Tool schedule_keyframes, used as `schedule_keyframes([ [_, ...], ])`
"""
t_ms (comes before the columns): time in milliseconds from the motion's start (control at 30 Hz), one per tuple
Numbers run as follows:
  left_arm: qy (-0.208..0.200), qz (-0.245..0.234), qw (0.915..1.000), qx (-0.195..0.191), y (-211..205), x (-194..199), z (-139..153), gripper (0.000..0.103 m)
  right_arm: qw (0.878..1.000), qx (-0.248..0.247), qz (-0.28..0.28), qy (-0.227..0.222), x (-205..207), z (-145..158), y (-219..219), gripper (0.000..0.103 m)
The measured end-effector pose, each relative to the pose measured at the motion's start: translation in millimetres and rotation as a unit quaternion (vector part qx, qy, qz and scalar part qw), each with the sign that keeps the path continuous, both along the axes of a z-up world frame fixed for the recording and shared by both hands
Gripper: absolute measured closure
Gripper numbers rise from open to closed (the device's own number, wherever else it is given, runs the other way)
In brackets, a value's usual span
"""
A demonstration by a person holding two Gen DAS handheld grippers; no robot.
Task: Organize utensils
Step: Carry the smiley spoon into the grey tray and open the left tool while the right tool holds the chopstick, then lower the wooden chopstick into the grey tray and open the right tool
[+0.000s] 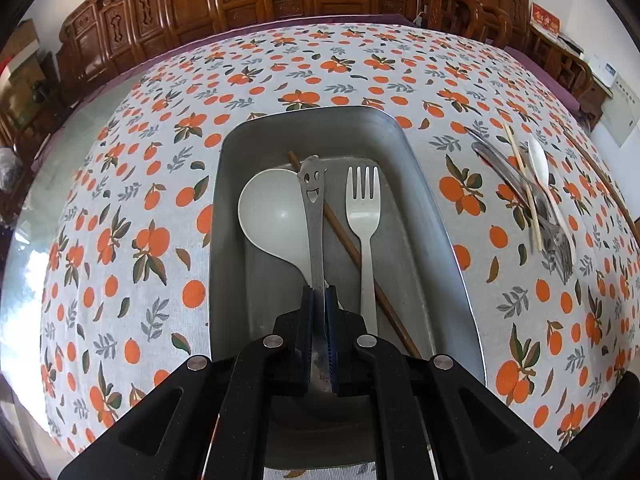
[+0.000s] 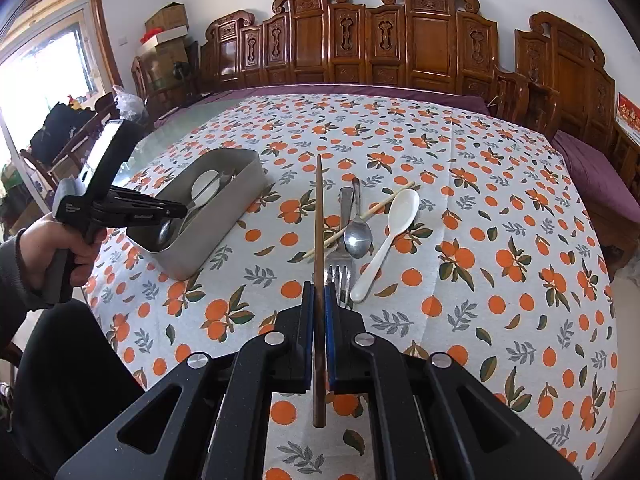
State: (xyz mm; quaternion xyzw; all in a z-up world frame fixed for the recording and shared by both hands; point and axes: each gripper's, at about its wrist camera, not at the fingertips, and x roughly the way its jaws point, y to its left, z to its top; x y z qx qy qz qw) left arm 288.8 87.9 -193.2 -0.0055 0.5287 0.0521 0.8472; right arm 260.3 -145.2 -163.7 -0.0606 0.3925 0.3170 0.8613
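two grippers clamped | left gripper (image 1: 319, 300) pinched smiley-handled metal spoon (image 1: 314, 216) over metal tray (image 1: 432, 208) holding ladle (image 1: 272, 212), fork (image 1: 364, 208), chopstick (image 1: 344, 236) | right gripper (image 2: 319, 296) pinched brown chopstick (image 2: 318, 216) above tablecloth (image 2: 480, 184) | loose utensils (image 2: 356, 236) beyond

I had my left gripper (image 1: 319, 294) pointing steeply down, squeezed tight on a spoon (image 1: 313, 200). My right gripper (image 2: 319, 292) squeezed a chopstick (image 2: 318, 240).
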Motion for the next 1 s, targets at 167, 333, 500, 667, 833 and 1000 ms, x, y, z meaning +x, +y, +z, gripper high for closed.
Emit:
schedule_keyframes([
  [167,-0.014,-0.007,0.9999,-0.003,2.2,-4.9,13.1,0.098,1.0,0.003,0.001,-0.002,-3.1,5.0,4.0,0.097],
  [333,-0.041,-0.016,0.9989,-0.015,9.3,-21.2,36.2,0.098,1.0,0.005,0.005,-0.001,-8.9,9.6,18.7,0.097],
  [500,-0.071,-0.024,0.9969,-0.023,23.0,-43.6,63.8,0.098,1.0,0.01,0.016,-0.004,-14.2,18.7,45.8,0.097],
  [667,-0.098,-0.021,0.9945,-0.031,41.8,-65.0,84.4,0.098,0.999,0.015,0.033,-0.009,-18.1,29.0,81.1,0.097],
  [833,-0.117,-0.012,0.9923,-0.04,62.3,-85.3,96.8,0.098,0.999,0.024,0.047,-0.004,-17.7,33.6,120.0,0.097],
  [1000,-0.126,-0.004,0.991,-0.045,79.5,-100.0,99.4,0.098,0.998,0.022,0.054,0.01,-12.2,26.1,155.8,0.097],
])
